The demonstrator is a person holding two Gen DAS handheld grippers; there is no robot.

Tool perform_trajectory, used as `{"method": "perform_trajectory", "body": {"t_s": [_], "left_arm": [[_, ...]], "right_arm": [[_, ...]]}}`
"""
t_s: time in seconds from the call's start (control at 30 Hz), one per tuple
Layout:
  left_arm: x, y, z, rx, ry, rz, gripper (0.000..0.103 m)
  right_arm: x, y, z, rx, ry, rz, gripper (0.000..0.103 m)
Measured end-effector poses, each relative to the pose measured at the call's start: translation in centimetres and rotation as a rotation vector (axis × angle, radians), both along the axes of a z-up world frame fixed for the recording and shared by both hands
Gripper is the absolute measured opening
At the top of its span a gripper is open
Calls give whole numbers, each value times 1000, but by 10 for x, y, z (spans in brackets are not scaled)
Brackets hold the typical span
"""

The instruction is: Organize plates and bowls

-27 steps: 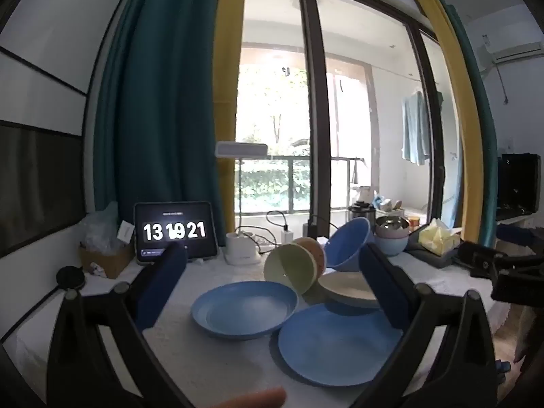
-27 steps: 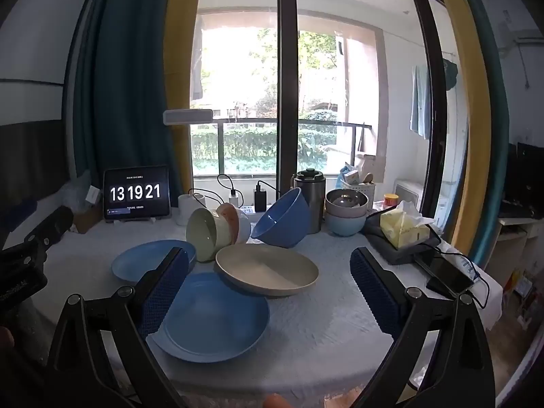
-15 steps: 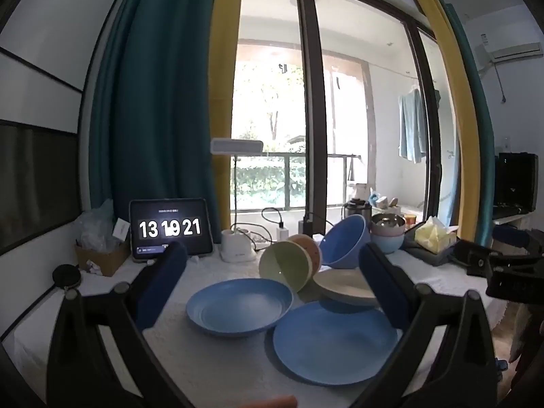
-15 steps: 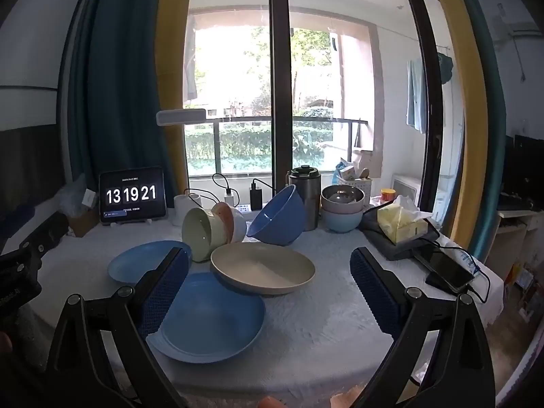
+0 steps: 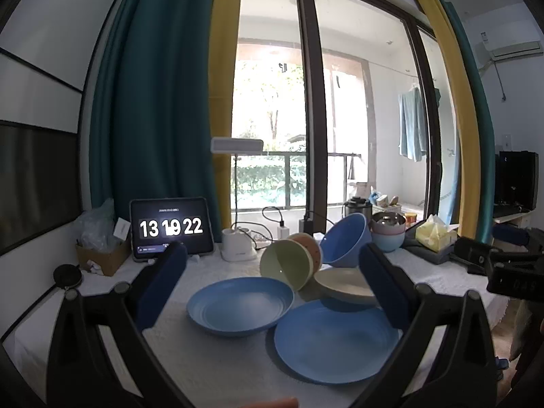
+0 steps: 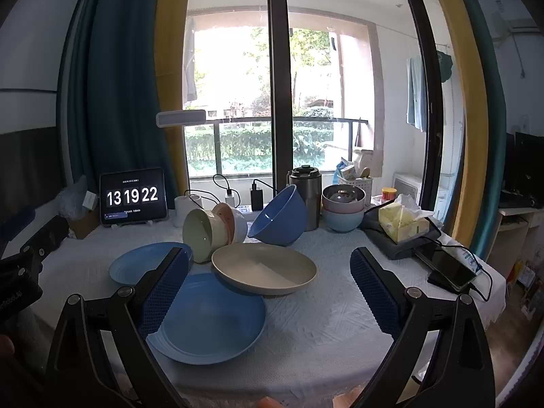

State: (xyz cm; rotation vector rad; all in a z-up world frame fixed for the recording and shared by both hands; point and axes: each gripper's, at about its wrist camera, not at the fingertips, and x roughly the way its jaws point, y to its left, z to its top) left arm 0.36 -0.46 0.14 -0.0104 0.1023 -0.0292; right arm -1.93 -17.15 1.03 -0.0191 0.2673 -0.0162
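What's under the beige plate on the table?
The beige plate rests partly on the far rim of the near blue plate, so it sits tilted. Its right side lies over the white tablecloth. What lies beneath its middle is hidden.

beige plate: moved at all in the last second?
No. In the right wrist view the beige plate keeps its rim overlapping the near blue plate, below the tilted blue bowl. Only the camera framing shifts.

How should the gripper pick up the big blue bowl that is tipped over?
Probably by its rim. The big blue bowl leans tilted, its opening facing down and to the left, near the beige plate. Come from the front-left, one finger inside, one outside the thin upper rim; the round outside would likely slip.
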Motion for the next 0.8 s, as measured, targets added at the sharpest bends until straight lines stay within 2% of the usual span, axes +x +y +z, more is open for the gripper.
{"method": "perform_trajectory", "body": {"t_s": [0.8], "left_arm": [[-2, -1, -3, 3, 2, 2, 102]], "right_arm": [[1, 2, 2, 0, 3, 6, 98]]}}
